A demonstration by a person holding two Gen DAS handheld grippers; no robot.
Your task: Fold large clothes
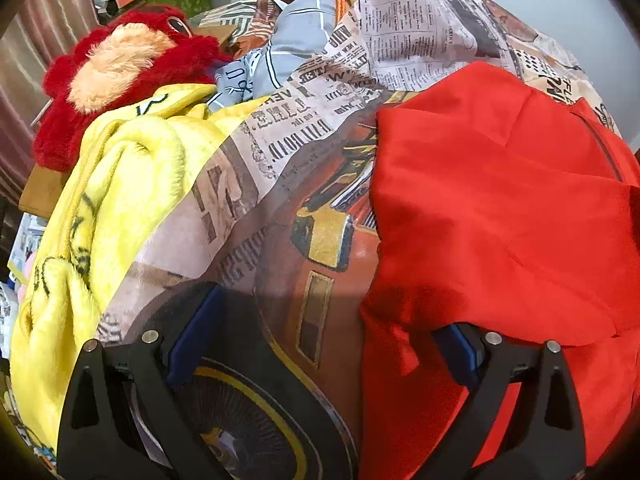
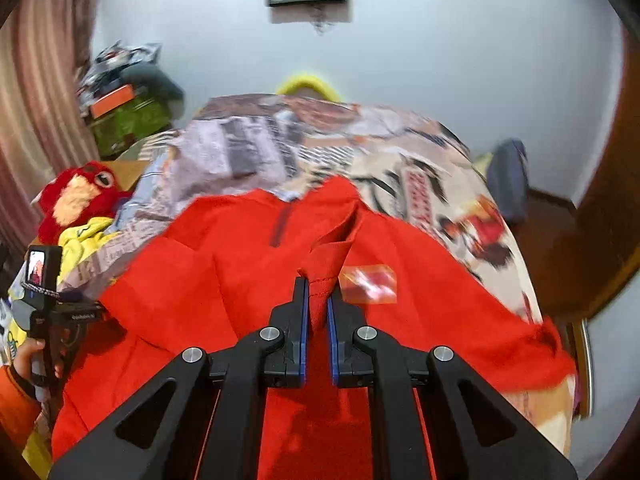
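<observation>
Right hand-held gripper (image 2: 317, 308) clenched on a fold of the red garment (image 2: 240, 264); left hand-held gripper (image 1: 320, 344) released.

I saw the garment spread on the bed (image 2: 400, 160), running away ahead of the right jaws, its edge draped over one left fingertip (image 1: 460, 352).

Red plush toy (image 1: 120, 76) beside yellow fleece blanket (image 1: 100, 208), on newspaper-print bedsheet (image 1: 288, 128)

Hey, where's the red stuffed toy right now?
The red stuffed toy lies at the upper left of the left wrist view, beside the yellow blanket and left of the red garment.
</observation>
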